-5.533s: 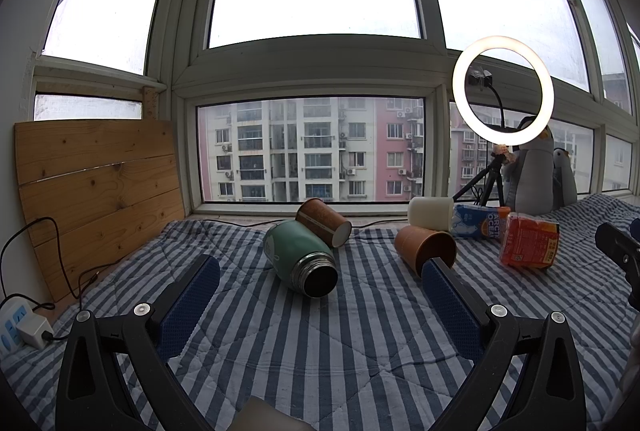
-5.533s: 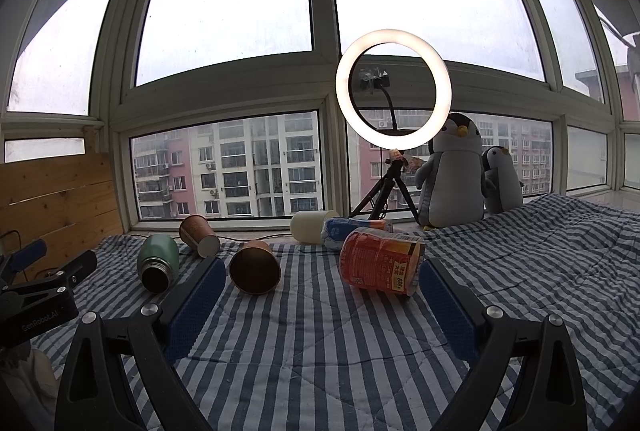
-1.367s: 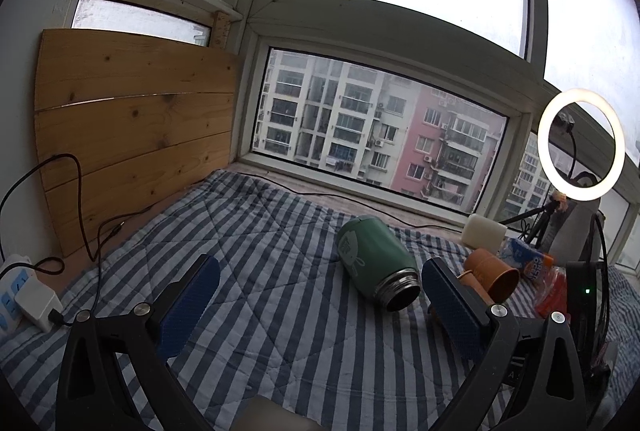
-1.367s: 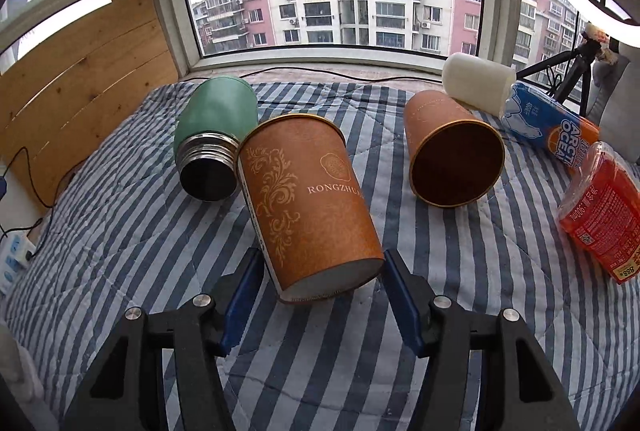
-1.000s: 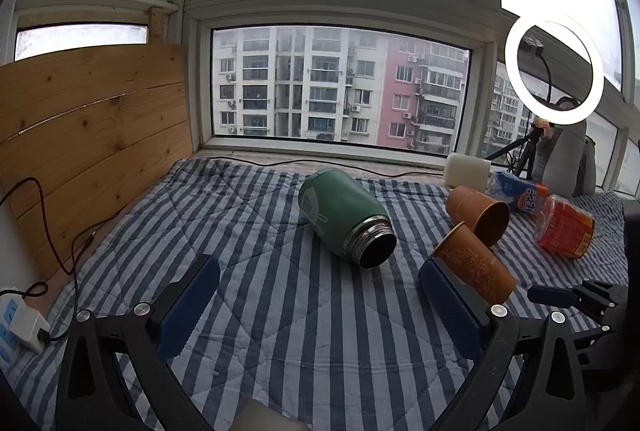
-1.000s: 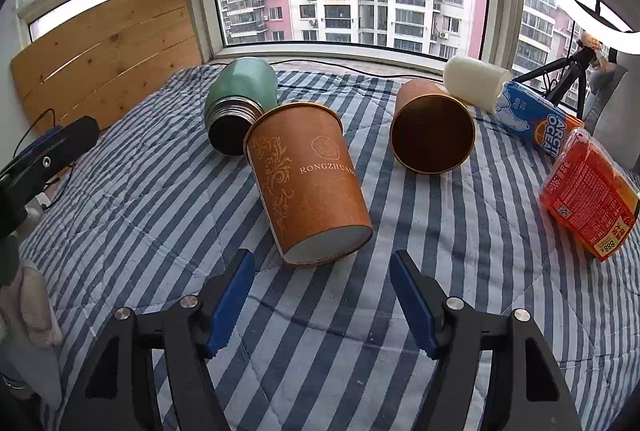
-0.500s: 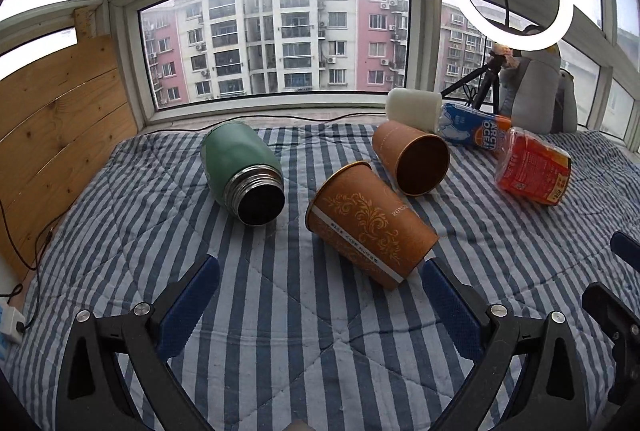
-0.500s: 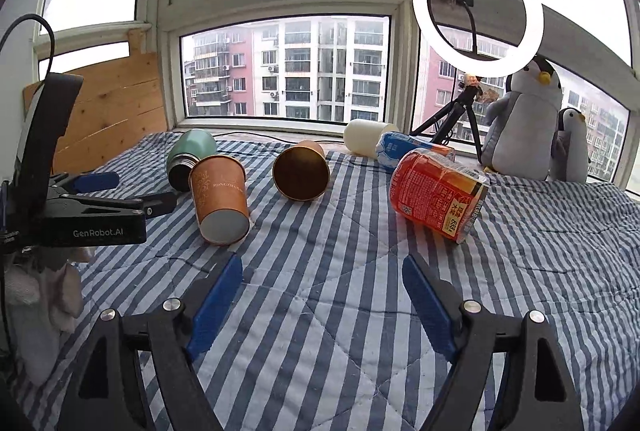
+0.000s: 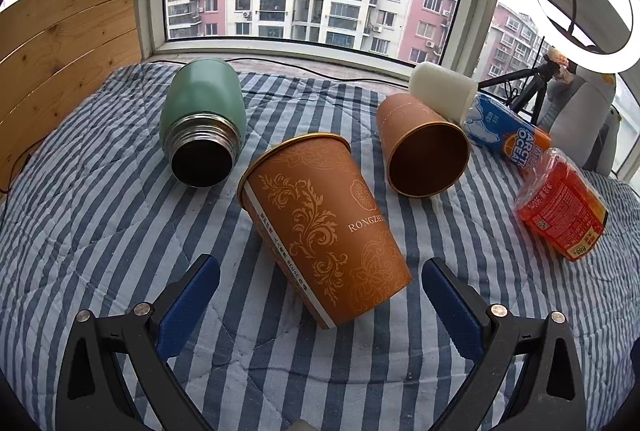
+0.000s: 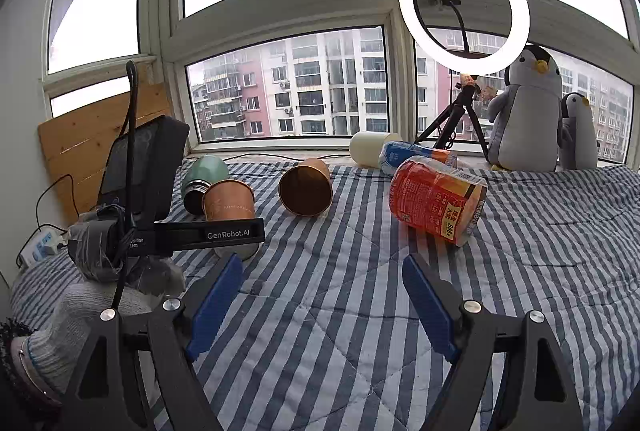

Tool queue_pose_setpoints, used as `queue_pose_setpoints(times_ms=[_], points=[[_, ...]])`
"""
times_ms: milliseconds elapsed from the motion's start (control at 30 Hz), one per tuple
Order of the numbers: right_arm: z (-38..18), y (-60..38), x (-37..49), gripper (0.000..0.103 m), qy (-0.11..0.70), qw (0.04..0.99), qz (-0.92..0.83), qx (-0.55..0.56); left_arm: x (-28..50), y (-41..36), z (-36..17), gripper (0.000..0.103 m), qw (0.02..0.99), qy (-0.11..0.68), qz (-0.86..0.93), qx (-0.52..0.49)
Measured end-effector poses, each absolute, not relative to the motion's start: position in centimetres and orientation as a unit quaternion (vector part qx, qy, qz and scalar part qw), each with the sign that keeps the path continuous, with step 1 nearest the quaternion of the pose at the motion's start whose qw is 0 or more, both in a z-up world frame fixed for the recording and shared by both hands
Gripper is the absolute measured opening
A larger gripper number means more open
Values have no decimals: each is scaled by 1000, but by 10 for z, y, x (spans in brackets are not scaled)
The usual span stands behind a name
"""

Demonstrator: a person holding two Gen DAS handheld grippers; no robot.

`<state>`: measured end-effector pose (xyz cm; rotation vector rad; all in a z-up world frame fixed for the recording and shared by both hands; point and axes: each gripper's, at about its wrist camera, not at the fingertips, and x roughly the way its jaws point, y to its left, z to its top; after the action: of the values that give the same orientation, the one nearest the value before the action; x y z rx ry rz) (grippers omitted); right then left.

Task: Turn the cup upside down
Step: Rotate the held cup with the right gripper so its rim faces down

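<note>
— Orange paper, gold scrollwork: the patterned cup (image 9: 326, 227) fills the centre of the left wrist view, tilted on the striped quilt (image 9: 100, 231), its base toward the lens at lower centre and its rim pointing to upper left. Where do we stand?

— We read this as the approach. Our left gripper (image 9: 320, 301) has its jaws spread wide, one blue pad on either side of the cup's base, gripping nothing. We cannot tell from this view whether the pads touch the cup yet.

— And the other hand?

— Our right gripper (image 10: 322, 305) hangs over bare quilt at lower centre of its own frame, jaws likewise parted and empty. From there the cup (image 10: 230, 209) sits at middle left, half hidden behind the left tool's black bar.

— Neighbours to mind?

— A green flask (image 9: 202, 129) lies on its side at upper left, mouth toward us; a plain copper cup (image 9: 424, 149) lies on its side at upper right, just beside the patterned one. Beyond it, a white roll (image 9: 442, 93), a blue packet (image 9: 506, 133) and a red-orange packet (image 9: 560, 203) at the right edge.

— Next move?

— In our judgement: bring the pads onto the cup's wall, squeeze lightly since paper would crush, lift, rotate until the rim faces down, then set it flat on the soft quilt.
</note>
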<state>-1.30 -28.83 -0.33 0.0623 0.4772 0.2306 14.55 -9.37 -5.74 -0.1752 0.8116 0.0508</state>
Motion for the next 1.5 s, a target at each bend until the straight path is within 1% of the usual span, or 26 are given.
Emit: queue_pose_setpoints(times_ms=[100,200,267,333,400,500,700,800,1133,1500], points=[[-1,-295,-14,79,232,965,114,47,150,-99,-59,102,913,396,15,-102],[1,-303,-13,79,232,964,112,66,153,-108,-60,102,918,389,25,-77],[1,-307,-12,79,235,963,112,74,156,-104,-64,101,913,398,30,-89],[1,-308,-10,79,237,962,111,78,160,-100,-68,97,908,408,30,-95],[0,-307,-11,79,237,962,111,76,161,-97,-72,87,903,415,30,-104],[1,-304,-12,79,233,964,109,68,162,-94,-74,79,902,417,29,-109],[0,-305,-11,79,233,964,105,68,159,-93,-71,69,904,416,25,-97],[-2,-306,-9,79,238,963,105,68,156,-89,-69,65,903,419,24,-91],[-4,-304,-7,79,242,962,106,67,133,-74,-50,62,906,421,10,-44],[-6,-303,-5,79,245,962,103,63,80,-92,-29,62,885,461,-55,25]])
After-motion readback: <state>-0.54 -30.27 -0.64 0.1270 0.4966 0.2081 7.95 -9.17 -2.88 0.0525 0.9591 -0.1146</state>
